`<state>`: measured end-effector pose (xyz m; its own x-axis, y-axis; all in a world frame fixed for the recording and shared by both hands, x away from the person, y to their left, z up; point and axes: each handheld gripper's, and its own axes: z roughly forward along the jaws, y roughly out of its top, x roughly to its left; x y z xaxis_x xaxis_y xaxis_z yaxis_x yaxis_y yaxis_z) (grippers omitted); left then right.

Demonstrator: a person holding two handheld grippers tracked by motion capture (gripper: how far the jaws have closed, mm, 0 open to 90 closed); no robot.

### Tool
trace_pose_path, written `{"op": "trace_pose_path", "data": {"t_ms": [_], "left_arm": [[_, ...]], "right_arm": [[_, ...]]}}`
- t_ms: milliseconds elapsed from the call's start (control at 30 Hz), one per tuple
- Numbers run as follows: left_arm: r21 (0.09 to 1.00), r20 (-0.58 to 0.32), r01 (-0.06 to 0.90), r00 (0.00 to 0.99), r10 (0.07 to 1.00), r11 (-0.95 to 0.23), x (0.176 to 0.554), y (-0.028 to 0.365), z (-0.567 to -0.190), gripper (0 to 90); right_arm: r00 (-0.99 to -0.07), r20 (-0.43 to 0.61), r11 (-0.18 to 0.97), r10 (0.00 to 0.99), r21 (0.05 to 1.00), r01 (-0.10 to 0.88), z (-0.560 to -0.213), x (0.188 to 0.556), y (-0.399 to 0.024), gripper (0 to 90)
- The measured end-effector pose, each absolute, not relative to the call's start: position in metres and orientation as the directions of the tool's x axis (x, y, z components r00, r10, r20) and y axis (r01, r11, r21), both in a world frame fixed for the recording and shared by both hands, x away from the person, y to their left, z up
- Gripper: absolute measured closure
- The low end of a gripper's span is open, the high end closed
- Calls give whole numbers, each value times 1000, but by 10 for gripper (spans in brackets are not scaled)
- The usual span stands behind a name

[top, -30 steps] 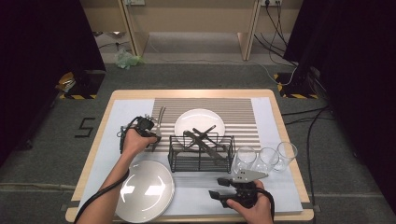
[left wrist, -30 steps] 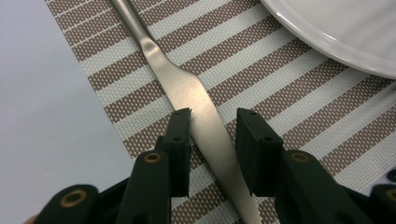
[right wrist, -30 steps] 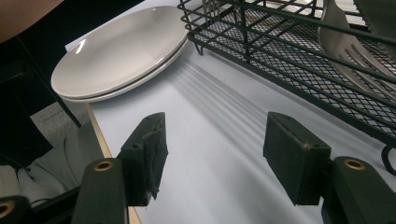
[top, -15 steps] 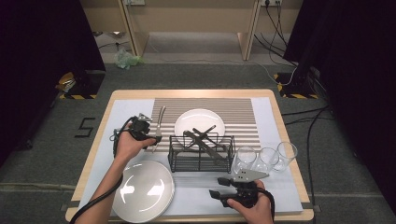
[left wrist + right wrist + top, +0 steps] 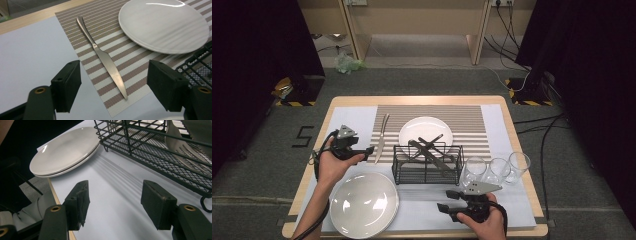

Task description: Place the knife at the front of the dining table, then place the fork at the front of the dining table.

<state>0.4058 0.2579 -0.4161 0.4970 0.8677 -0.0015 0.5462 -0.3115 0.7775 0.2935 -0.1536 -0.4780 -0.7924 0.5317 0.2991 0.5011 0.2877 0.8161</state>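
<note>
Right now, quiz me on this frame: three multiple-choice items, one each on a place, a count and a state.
1. Where does the knife lie?
A. In the wire basket
B. On the striped mat, left of the small plate
C. On the big plate

2. How many glasses stand right of the basket?
A. One
B. Three
C. Five

3. How do the left gripper's jaws stand?
A. Shut on the knife
B. Shut on nothing
C. Open, with the knife flat on the mat beyond them

Key: 1 B, the knife rests on the mat beside the small plate. 2 B, three glasses stand in a row. 3 C, the jaws have just been opening and stand wide, nothing pressed between them.
</note>
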Motion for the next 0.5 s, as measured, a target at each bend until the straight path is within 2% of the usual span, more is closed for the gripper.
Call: {"op": "trace_pose_path", "data": {"t_ms": [500], "left_arm": [[807, -25, 520, 501, 865, -278, 373, 272, -426, 275]], "right_arm": [[-798, 307, 273, 519, 825, 495, -475, 298, -152, 402]]}}
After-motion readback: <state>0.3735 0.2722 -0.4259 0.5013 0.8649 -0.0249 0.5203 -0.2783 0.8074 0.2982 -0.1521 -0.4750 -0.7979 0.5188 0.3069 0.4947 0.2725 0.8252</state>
